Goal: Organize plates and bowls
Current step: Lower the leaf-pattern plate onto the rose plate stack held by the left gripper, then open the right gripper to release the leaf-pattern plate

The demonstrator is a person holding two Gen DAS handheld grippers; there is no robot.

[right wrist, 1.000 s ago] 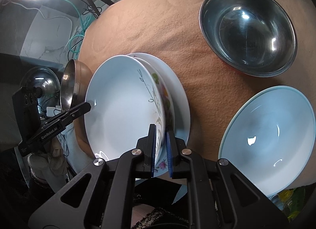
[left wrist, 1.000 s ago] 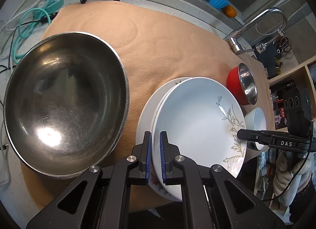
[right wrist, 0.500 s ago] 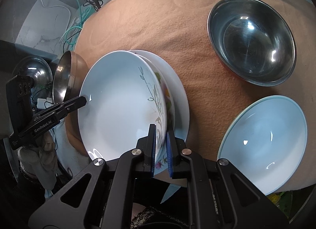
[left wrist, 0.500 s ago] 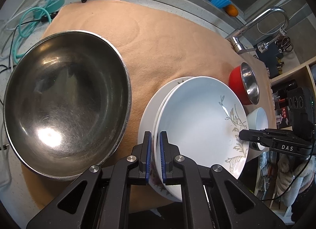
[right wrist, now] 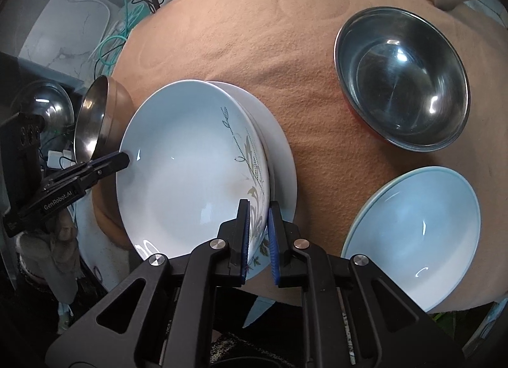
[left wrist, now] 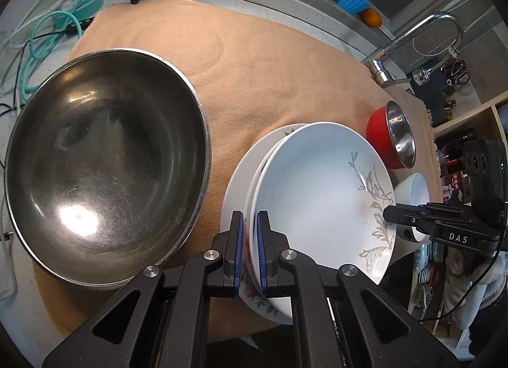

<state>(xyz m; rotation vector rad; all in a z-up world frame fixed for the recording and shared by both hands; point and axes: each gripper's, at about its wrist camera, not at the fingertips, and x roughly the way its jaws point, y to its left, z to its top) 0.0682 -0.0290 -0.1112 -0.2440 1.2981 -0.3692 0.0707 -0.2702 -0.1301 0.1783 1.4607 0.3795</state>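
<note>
Shifted since the earlier frame: red bowl (right wrist: 401, 79) and pale-blue bowl (right wrist: 412, 231) sit lower-right. Unchanged: left gripper (left wrist: 250, 252) and right gripper (right wrist: 257, 234) each pinching the leaf-patterned plate (left wrist: 320, 206), frame centre, atop the plate stack (left wrist: 235, 184).

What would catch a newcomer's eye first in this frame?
The white plate with the grey leaf pattern stands out in the middle: the left hand-held gripper and the right hand-held gripper each clamp its rim from opposite sides, above a stack of plates on the tan cloth. Next comes the big steel bowl, left of the plates in the left wrist view. In the right wrist view a pale blue bowl sits at lower right.
</note>
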